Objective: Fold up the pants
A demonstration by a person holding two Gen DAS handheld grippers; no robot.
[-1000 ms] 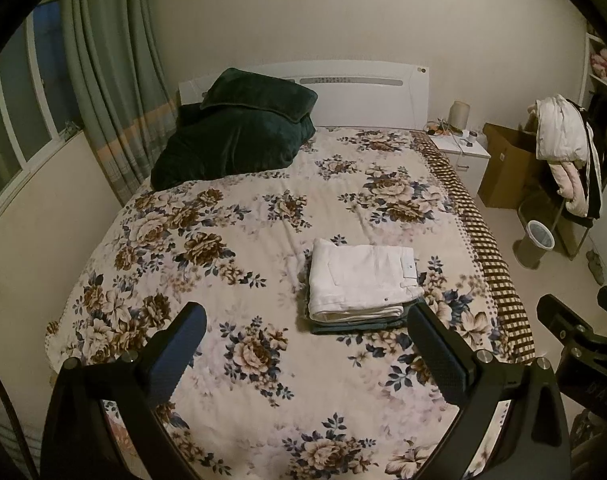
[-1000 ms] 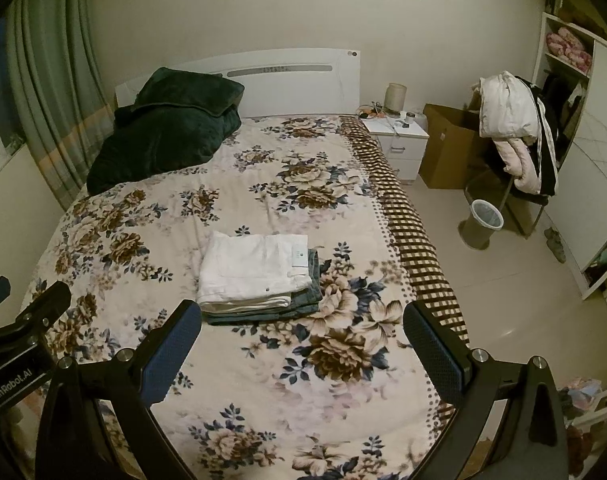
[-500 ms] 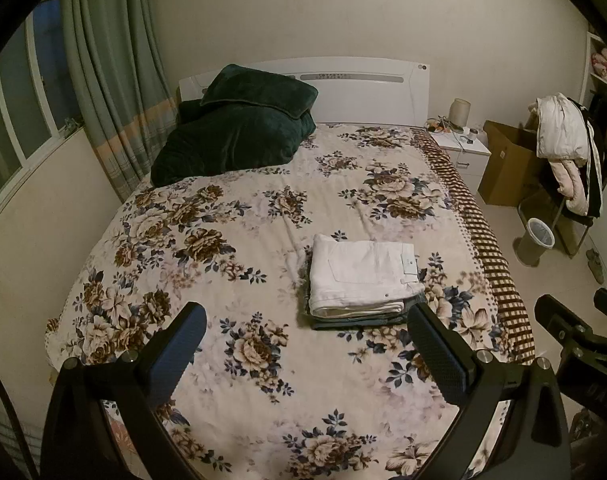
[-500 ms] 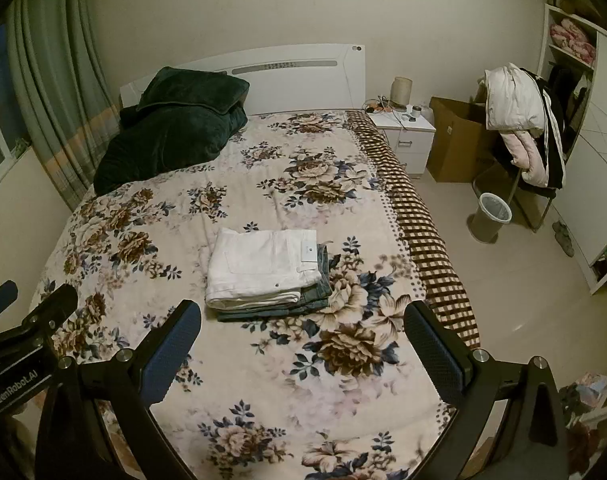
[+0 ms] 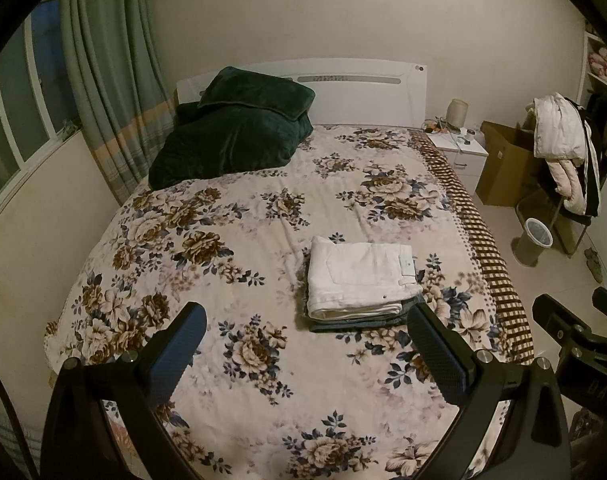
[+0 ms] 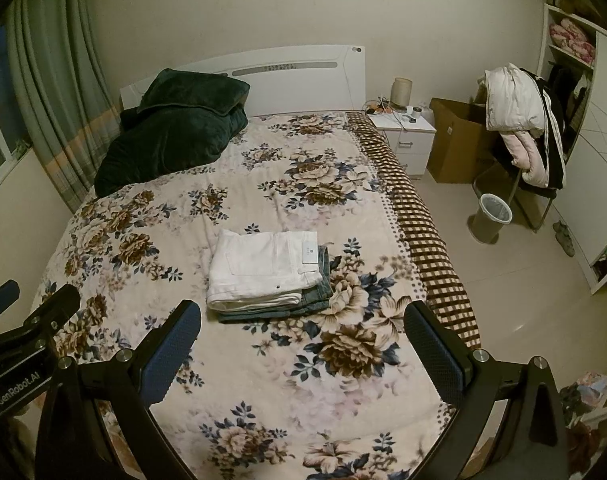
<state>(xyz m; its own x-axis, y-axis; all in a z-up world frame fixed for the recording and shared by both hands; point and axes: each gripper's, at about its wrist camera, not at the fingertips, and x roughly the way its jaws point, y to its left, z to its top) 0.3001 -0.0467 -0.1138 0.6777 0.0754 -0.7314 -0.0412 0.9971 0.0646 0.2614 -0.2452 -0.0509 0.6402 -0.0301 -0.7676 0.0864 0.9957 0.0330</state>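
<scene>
Folded white pants point(image 5: 359, 276) lie on top of a folded pair of blue jeans point(image 5: 355, 320) on the floral bedspread point(image 5: 231, 248), right of the bed's middle. The stack also shows in the right wrist view: white pants point(image 6: 259, 268), jeans point(image 6: 319, 300). My left gripper point(image 5: 307, 340) is open and empty, held back from the bed's foot, apart from the stack. My right gripper point(image 6: 303, 340) is open and empty too, to the right of the left one. Part of the right gripper's body shows at the left view's right edge.
Dark green pillows point(image 5: 231, 136) lie at the head of the bed by the white headboard point(image 5: 343, 88). To the right stand a white nightstand point(image 6: 407, 136), a cardboard box point(image 6: 455, 148), a chair with jackets point(image 6: 519, 120), a bin point(image 6: 491, 218) and shelves point(image 6: 575, 60). Curtains point(image 5: 103, 80) hang left.
Both grippers have drawn slightly back and up from the bed, so the stack looks a little farther away. Both stay open. The pants have not moved.
</scene>
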